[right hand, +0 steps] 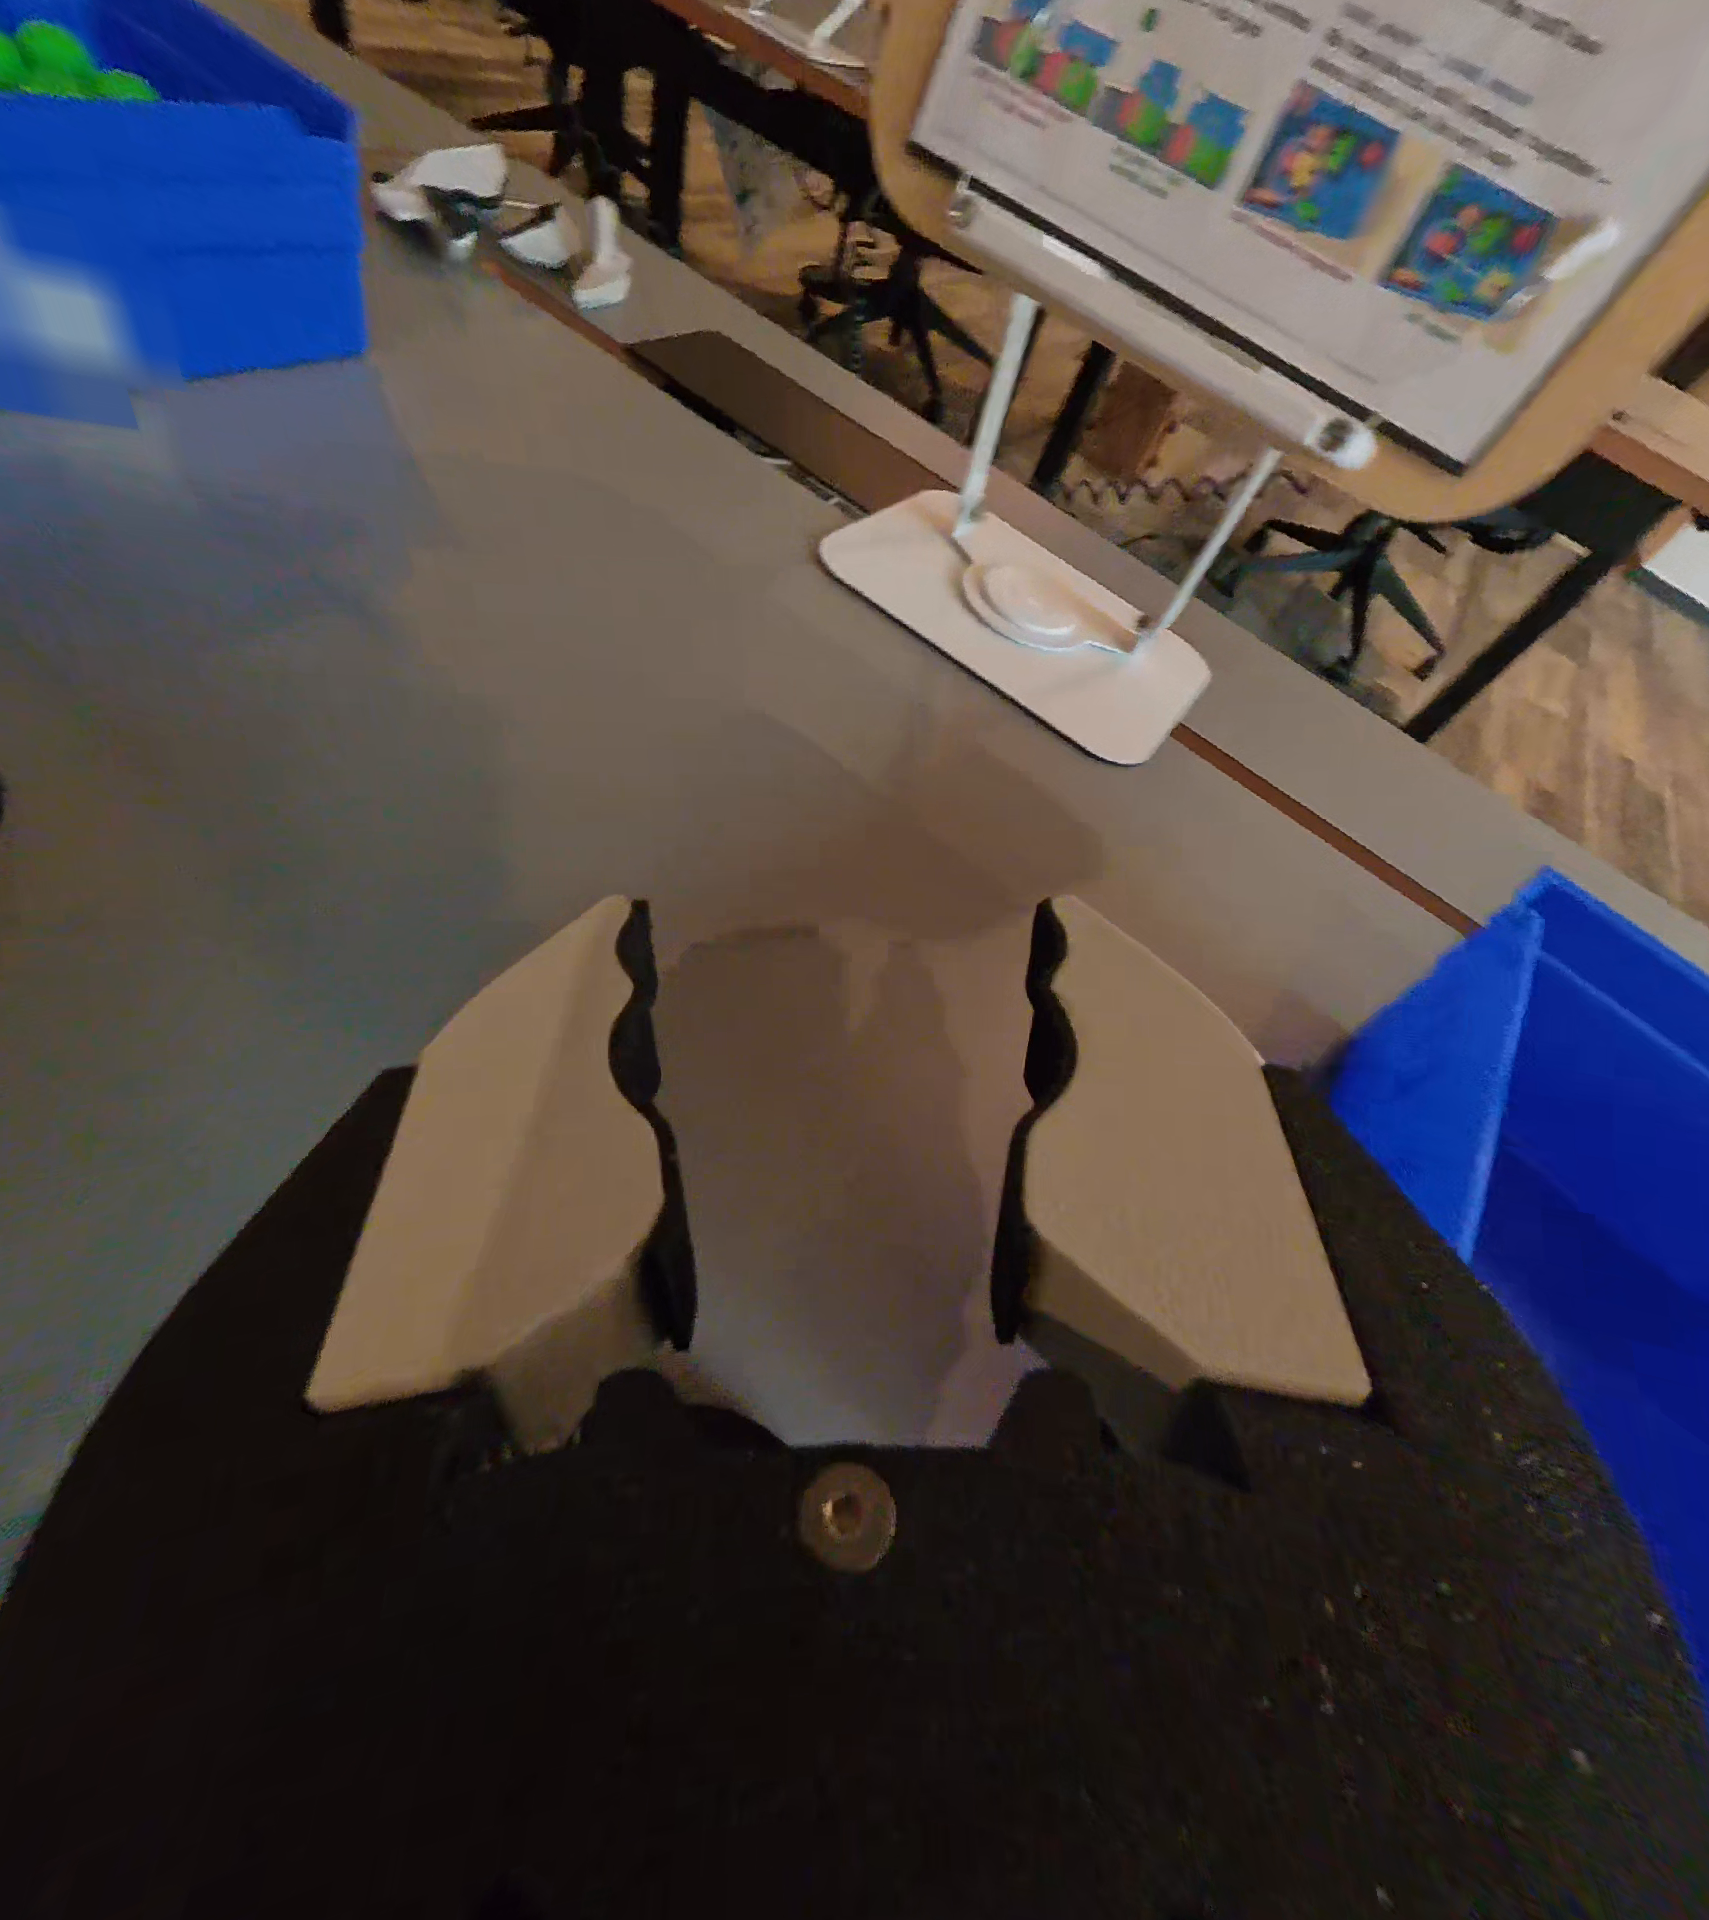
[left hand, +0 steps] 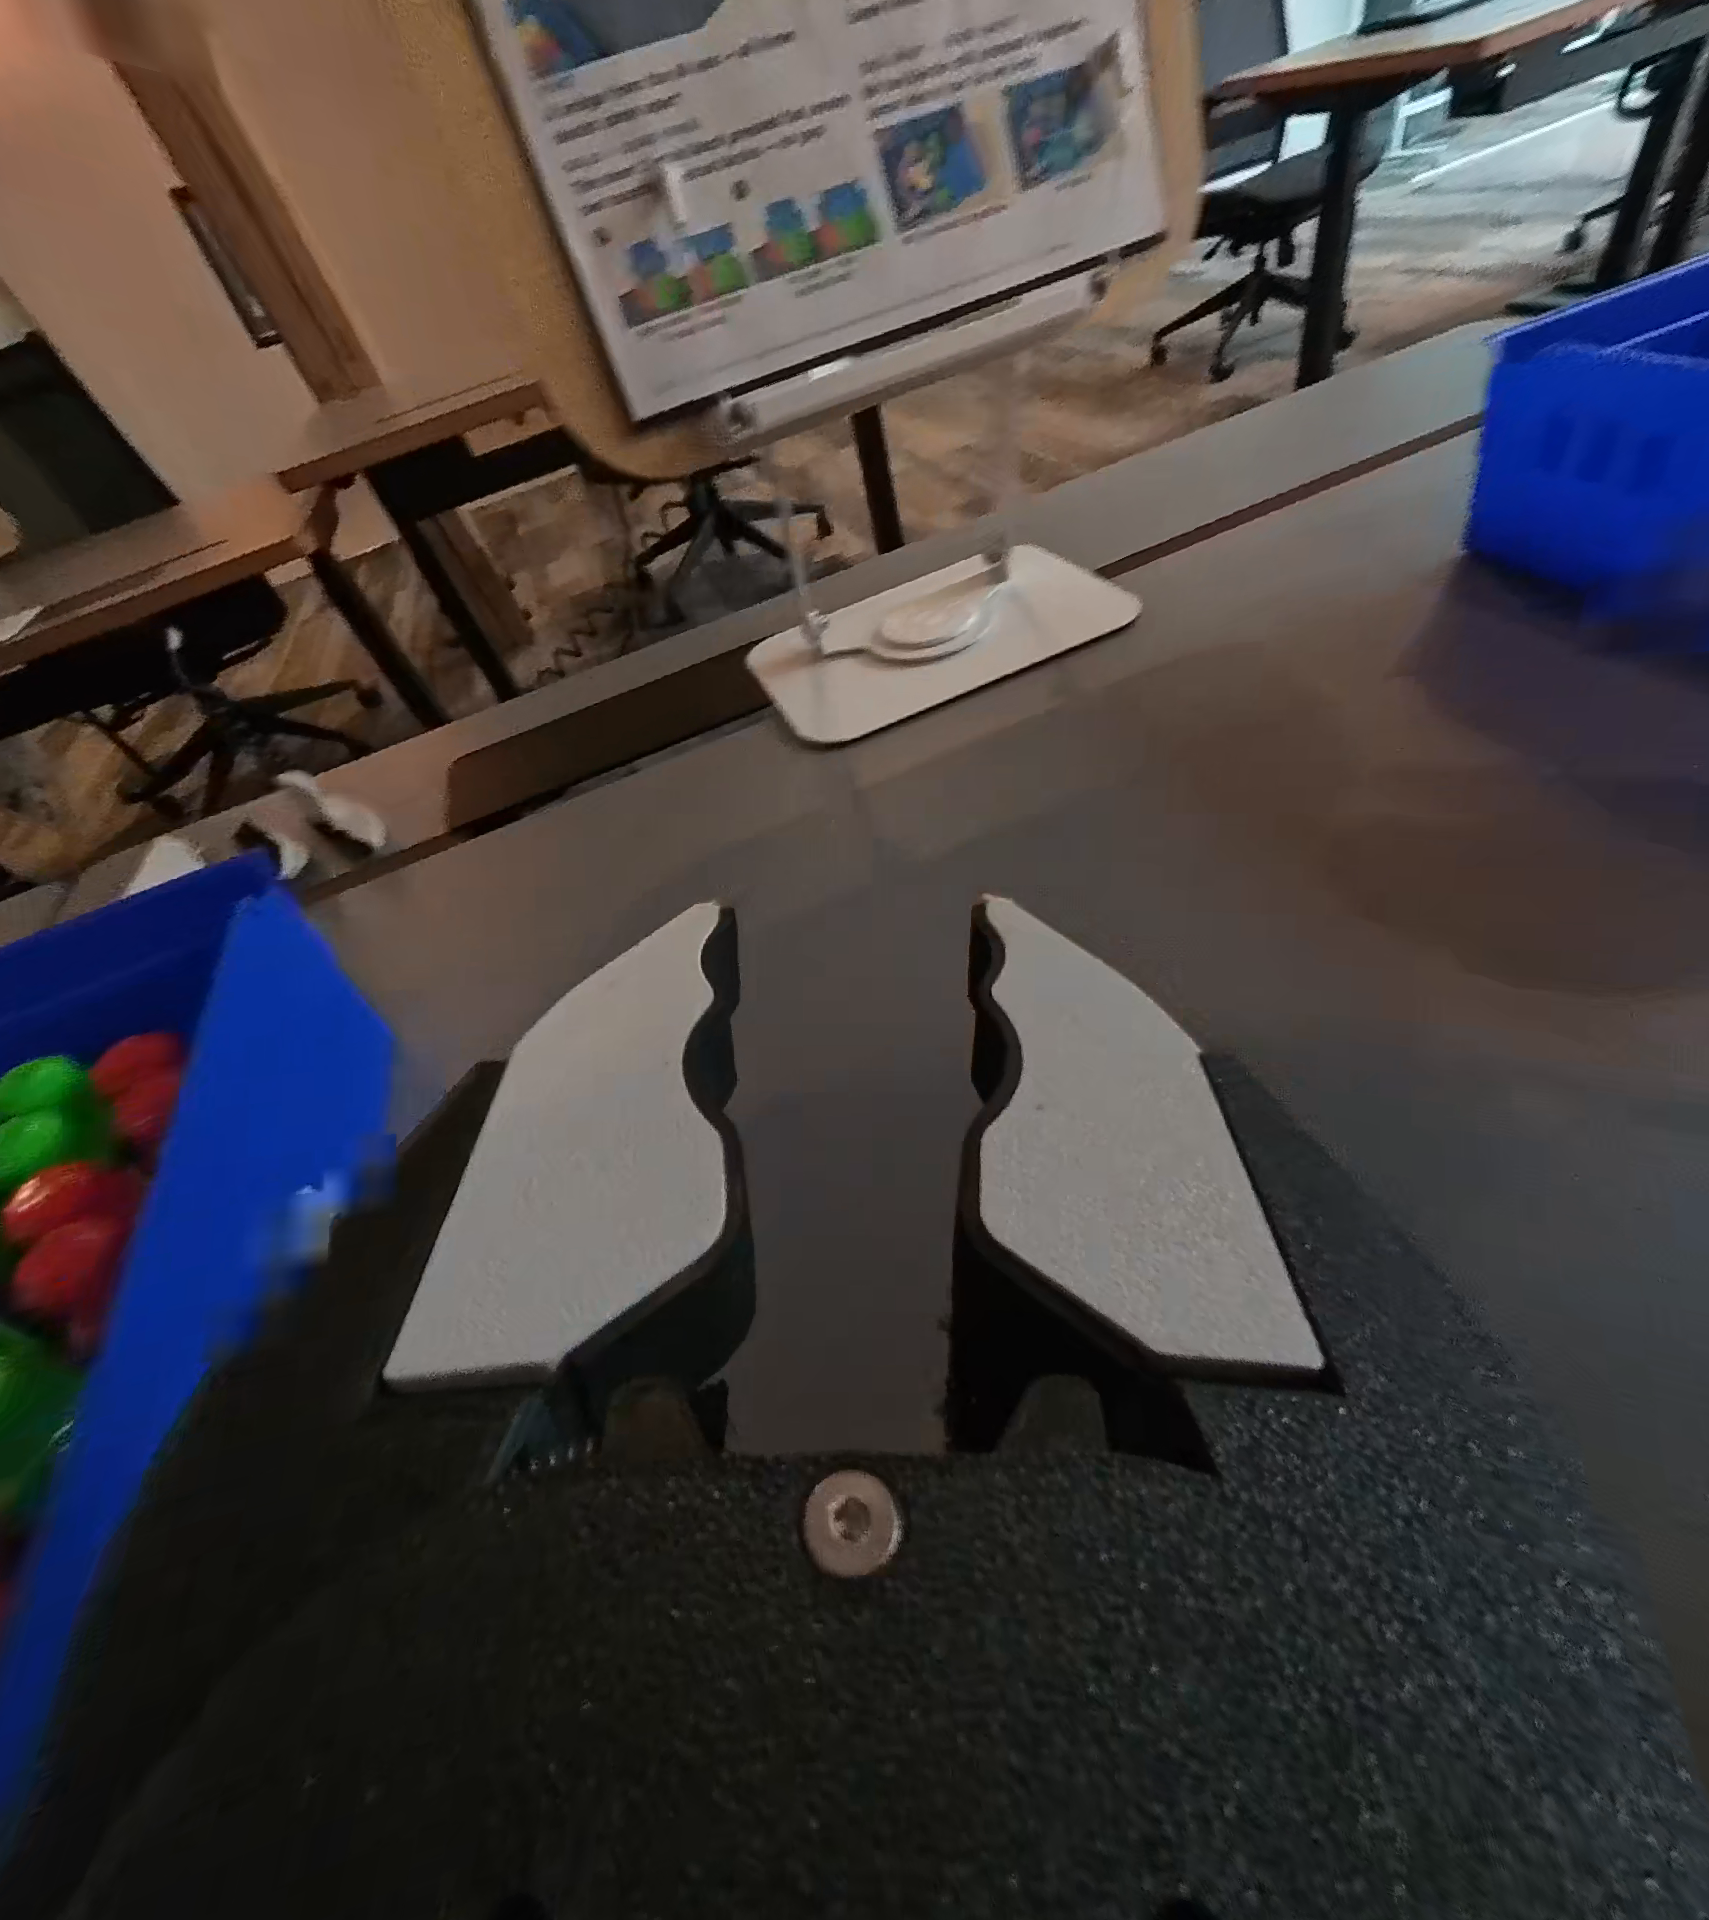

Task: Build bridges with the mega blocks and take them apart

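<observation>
Left gripper (left hand: pixel 850 914) over the dark table (left hand: pixel 1297 935), jaws apart, nothing between them. Right gripper (right hand: pixel 839 914) likewise spread and empty above the table (right hand: pixel 310 779). Blocks (left hand: pixel 8 1226), green and red, lie piled in a blue bin (left hand: pixel 247 1143) just left of the left gripper; in the right wrist view the same bin (right hand: pixel 154 208) sits at far left with a few green blocks (right hand: pixel 19 57) showing over its rim. A second blue bin (left hand: pixel 1639 488) stands at the table's far right, well apart from the first; in the right wrist view it (right hand: pixel 1608 1195) is just beside the right gripper, and no blocks are seen in the part in view. None are seen on the bare table either. A sign stand (left hand: pixel 943 644) sits at the table's far edge between the bins, holding an illustrated sheet (left hand: pixel 829 177); right wrist view: stand (right hand: pixel 1016 623), sheet (right hand: pixel 1349 177). Both views blurred.
</observation>
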